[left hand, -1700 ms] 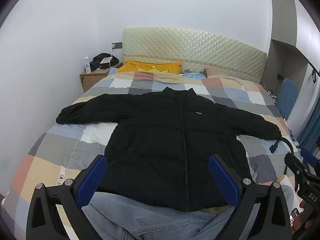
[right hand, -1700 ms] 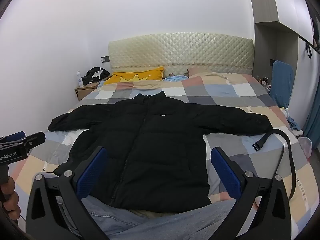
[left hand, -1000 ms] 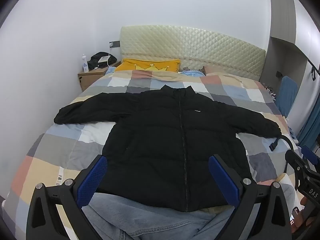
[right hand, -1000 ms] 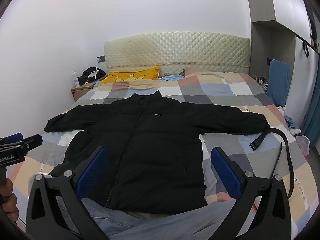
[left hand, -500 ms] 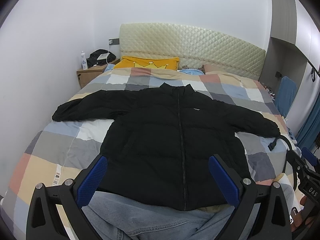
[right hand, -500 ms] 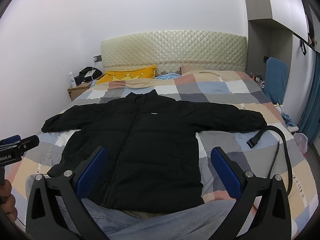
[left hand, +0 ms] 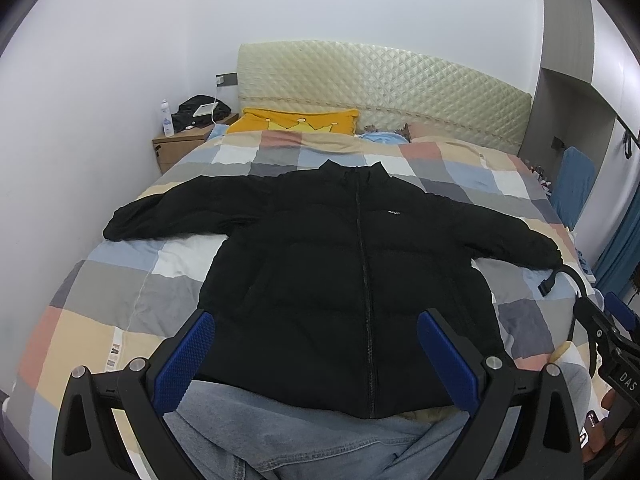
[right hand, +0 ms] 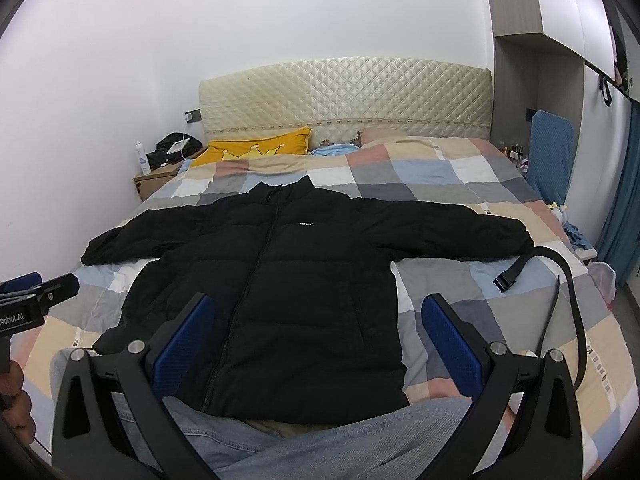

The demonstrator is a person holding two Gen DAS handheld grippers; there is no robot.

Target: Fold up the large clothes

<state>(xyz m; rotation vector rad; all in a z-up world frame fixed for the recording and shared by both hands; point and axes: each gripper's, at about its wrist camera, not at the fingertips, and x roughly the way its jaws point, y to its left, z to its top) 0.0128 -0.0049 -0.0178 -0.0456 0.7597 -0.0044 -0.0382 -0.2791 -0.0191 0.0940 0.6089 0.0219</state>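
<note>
A black puffer jacket (left hand: 340, 272) lies flat and zipped on the checked bedspread, sleeves spread out to both sides, collar toward the headboard. It also shows in the right wrist view (right hand: 288, 280). My left gripper (left hand: 316, 340) is open and empty, held above the jacket's hem. My right gripper (right hand: 316, 332) is open and empty, also above the hem. The right gripper's body shows at the right edge of the left wrist view, and the left gripper's body at the left edge of the right wrist view.
The bed (right hand: 460, 184) has a quilted headboard (right hand: 344, 96), a yellow pillow (right hand: 256, 148) and a wooden nightstand (left hand: 180, 148) at its left. A black strap with a buckle (right hand: 516, 272) lies by the right sleeve. Blue jeans (left hand: 304, 436) lie under the hem. A blue chair (right hand: 550, 148) stands at the right.
Both grippers have risen slightly and tilted, so the jacket and bed sit a little higher and farther in view. The jacket has not moved. Both grippers stay open.
</note>
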